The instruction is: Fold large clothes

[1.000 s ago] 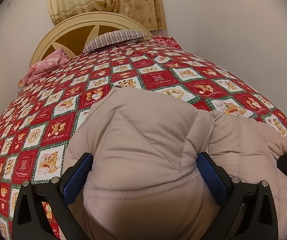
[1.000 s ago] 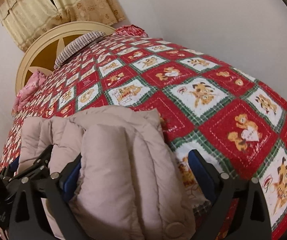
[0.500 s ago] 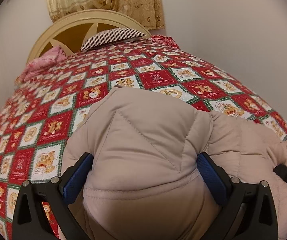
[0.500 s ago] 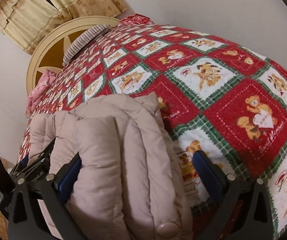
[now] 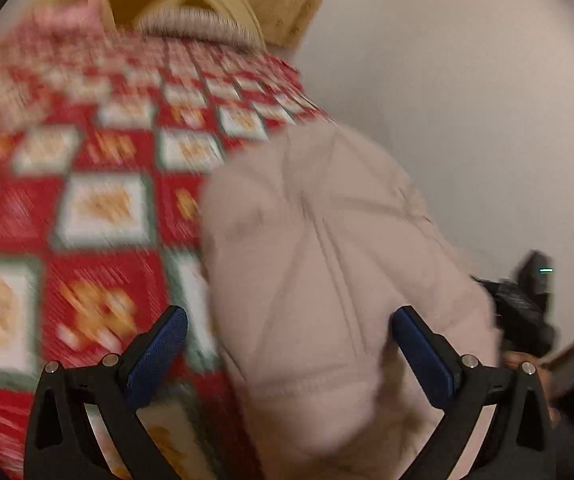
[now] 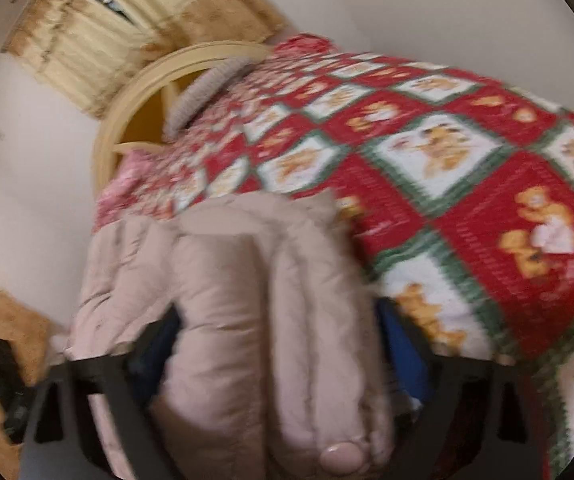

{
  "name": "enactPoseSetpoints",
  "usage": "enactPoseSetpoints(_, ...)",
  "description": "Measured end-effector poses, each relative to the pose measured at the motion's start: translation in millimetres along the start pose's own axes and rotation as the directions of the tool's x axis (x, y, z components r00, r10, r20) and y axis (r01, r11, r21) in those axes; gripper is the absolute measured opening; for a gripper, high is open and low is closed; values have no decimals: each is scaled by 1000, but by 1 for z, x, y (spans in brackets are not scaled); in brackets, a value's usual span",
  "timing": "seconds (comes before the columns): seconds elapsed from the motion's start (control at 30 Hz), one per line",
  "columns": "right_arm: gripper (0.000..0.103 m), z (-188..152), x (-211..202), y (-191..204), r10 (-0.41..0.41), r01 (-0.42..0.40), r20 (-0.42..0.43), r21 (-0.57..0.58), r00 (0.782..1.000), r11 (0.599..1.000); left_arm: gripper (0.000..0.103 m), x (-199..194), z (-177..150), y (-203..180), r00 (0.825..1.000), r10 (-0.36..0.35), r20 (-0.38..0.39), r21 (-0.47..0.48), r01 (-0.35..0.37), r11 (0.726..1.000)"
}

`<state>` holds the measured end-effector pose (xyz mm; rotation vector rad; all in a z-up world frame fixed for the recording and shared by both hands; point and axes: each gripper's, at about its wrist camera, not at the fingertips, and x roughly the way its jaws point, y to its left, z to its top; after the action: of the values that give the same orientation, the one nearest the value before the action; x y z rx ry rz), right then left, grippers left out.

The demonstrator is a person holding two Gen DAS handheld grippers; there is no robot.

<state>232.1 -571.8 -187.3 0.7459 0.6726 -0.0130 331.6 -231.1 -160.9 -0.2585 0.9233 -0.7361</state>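
The puffy beige coat (image 5: 327,264) lies bunched on the bed's red bear-patterned quilt (image 5: 99,208), near the edge by the wall (image 5: 467,100).

The left claw (image 5: 290,334) stands wide open, its blue pads (image 5: 159,350) spread apart. The coat's bulk fills the right part of the gap and presses against the right pad, while the left pad sits over bare quilt, apart from the fabric.

The right claw (image 6: 279,344) is also spread wide, straddling a thick folded roll of the coat (image 6: 255,300). Blur hides whether its pads (image 6: 403,344) actually pinch the cloth. A snap button (image 6: 341,456) shows at the roll's near end. The headboard (image 6: 135,92) and curtain (image 6: 99,40) stand beyond.
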Motion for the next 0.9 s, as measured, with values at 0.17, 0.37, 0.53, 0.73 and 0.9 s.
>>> enactPoseSetpoints(0.17,81,3,11,-2,52,-51,-75,13,996,999,102,29,-5,0,983,-176,-46,-80,172,982)
enactPoseSetpoints(0.37,50,2,10,6,121,-122,-86,-4,989,993,93,25,-3,-20,988,-147,-52,-28,146,989)
enactPoseSetpoints(0.53,33,-7,-10,28,143,-147,-47,-79,989,986,78,-10,-5,-40,993,-121,6,27,120,992)
enactPoseSetpoints(0.73,31,-20,-12,59,248,-251,-46,-101,968,963,78,-78,-17,-57,993,-57,102,125,44,991)
enactPoseSetpoints(0.9,30,-32,2,98,330,-337,-75,-117,941,934,78,-126,-27,-52,984,68,165,144,-92,985)
